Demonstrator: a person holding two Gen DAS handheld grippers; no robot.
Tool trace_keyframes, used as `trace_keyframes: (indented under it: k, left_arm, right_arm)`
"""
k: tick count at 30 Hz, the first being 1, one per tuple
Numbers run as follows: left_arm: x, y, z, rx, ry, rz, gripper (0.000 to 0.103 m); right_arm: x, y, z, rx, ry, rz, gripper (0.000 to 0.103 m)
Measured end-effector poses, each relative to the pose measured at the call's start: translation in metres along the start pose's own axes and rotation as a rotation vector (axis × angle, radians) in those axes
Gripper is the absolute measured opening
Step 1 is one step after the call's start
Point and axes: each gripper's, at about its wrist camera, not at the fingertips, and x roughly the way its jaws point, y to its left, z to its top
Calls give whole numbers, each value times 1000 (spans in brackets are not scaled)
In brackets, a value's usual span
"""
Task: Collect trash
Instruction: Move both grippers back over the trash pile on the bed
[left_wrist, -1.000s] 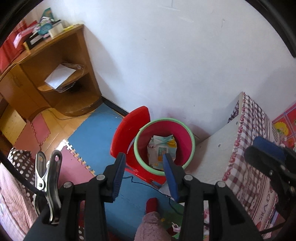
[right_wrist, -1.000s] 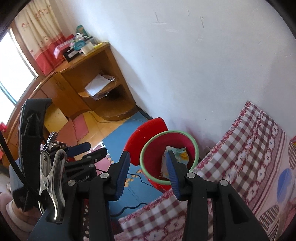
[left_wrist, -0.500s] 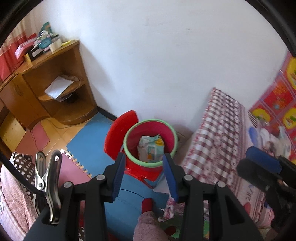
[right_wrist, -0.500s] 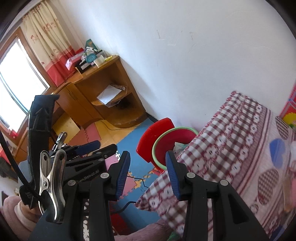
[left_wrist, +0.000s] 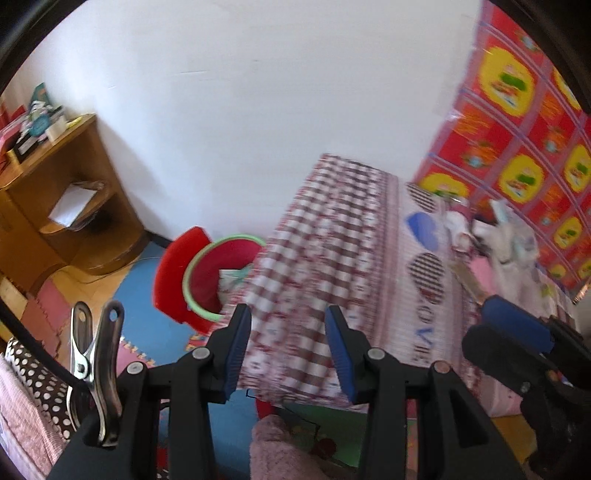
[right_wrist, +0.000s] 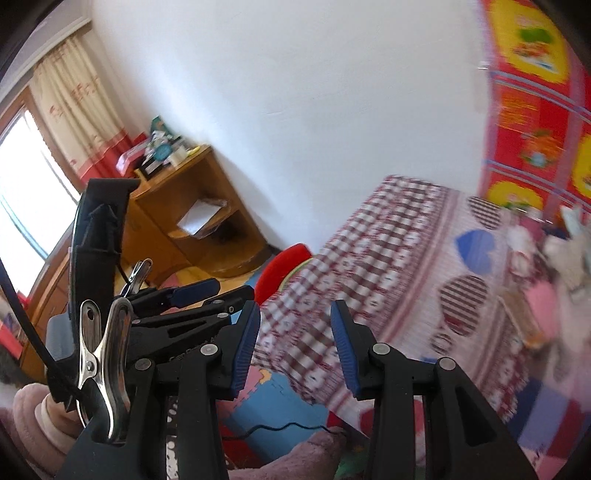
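Left wrist view: a white-walled room with a checked-cloth bed (left_wrist: 332, 236). The left gripper (left_wrist: 288, 349) has its jaws partly apart, holding nothing. Crumpled white litter (left_wrist: 495, 236) lies far across the bed; the red green-rimmed bin (left_wrist: 210, 273) sits beyond the bed's corner.

Right wrist view: the right gripper (right_wrist: 295, 347) likewise gapes empty. Approach the litter low and slowly; bedding folds could snag.

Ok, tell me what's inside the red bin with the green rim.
Inside the red bin lies a pale printed packet, partly in view. The checked cloth covers the bin's right side, so the rest of its contents cannot be seen.
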Motion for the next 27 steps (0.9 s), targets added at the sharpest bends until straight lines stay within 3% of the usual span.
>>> trace_keyframes:
  k: [12,27]
  left_arm:
    - [0,-84,5,104,28,-89,44]
    - [33,-165,39,312,51,-263,44]
  right_arm:
    - [-47,-63,-22,120,-37,-96,42]
    - [-63,-133,-22,273,-95,-237,42]
